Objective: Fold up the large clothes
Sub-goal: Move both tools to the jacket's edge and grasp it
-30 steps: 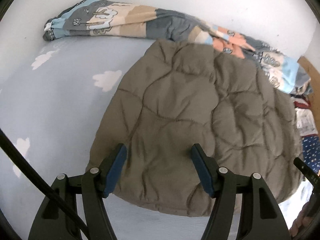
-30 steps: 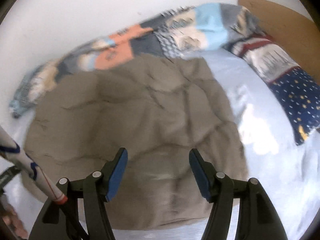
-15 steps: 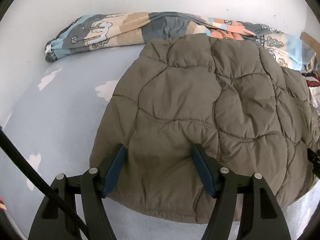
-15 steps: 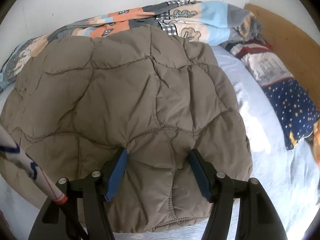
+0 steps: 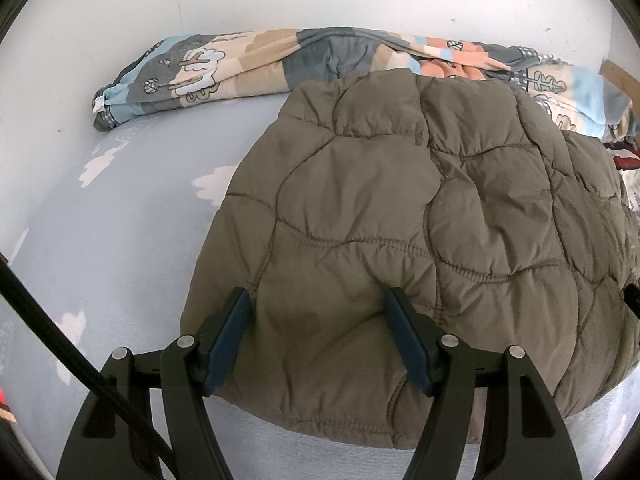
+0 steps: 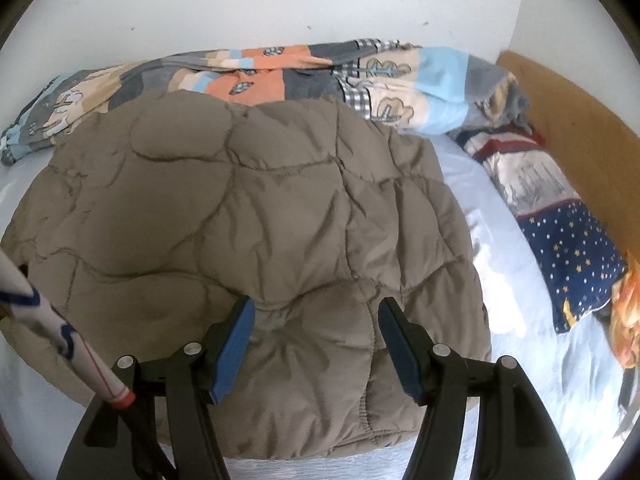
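Note:
A large olive-brown quilted jacket [image 5: 400, 216] lies folded in a rounded heap on the pale blue bed sheet [image 5: 120, 240]. It also fills the middle of the right wrist view [image 6: 240, 216]. My left gripper [image 5: 318, 308] is open and hovers over the jacket's near left part, its fingers spread on either side of a padded section. My right gripper [image 6: 316, 312] is open over the jacket's near right part, close to the hem. Neither holds any cloth.
A patchwork blanket [image 5: 248, 64] is bunched along the white wall behind the jacket, also in the right wrist view [image 6: 320, 72]. A navy star-patterned pillow [image 6: 568, 240] lies at the right by a wooden headboard [image 6: 580, 128]. A black cable [image 5: 60, 344] crosses the left view.
Both grippers have moved closer to the jacket and down over its near edge. Both stay open.

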{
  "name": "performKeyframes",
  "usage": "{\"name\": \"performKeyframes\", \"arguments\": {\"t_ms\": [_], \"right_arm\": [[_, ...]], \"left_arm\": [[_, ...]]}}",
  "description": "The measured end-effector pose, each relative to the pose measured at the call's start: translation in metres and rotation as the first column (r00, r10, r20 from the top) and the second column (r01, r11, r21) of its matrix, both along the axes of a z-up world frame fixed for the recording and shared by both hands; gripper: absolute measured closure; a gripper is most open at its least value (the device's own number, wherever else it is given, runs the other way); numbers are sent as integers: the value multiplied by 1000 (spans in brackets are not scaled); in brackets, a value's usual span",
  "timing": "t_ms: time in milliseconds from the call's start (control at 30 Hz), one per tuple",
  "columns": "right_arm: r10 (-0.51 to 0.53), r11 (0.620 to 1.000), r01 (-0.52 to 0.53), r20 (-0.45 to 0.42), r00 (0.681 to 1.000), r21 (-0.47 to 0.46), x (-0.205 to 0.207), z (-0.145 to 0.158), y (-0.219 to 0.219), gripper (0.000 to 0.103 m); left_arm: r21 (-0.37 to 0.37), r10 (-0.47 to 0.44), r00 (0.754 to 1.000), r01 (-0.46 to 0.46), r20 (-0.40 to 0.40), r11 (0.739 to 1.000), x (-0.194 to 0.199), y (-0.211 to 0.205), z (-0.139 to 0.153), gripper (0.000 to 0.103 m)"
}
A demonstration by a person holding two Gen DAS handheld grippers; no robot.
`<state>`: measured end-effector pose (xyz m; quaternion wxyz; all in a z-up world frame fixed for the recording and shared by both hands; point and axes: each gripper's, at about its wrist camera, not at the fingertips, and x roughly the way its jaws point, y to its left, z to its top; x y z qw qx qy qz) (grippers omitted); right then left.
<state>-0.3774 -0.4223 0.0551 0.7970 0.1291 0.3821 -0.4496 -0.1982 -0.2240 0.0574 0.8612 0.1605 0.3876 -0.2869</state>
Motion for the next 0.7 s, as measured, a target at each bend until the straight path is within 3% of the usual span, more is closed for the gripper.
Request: {"name": "performKeyframes", "arguments": {"t_ms": [700], "right_arm": [[66,991,-68,-22,998,-113,13,13,27,34]], "left_arm": [[12,1,1000,-2,28,1000,-3,-1,0,30]]}}
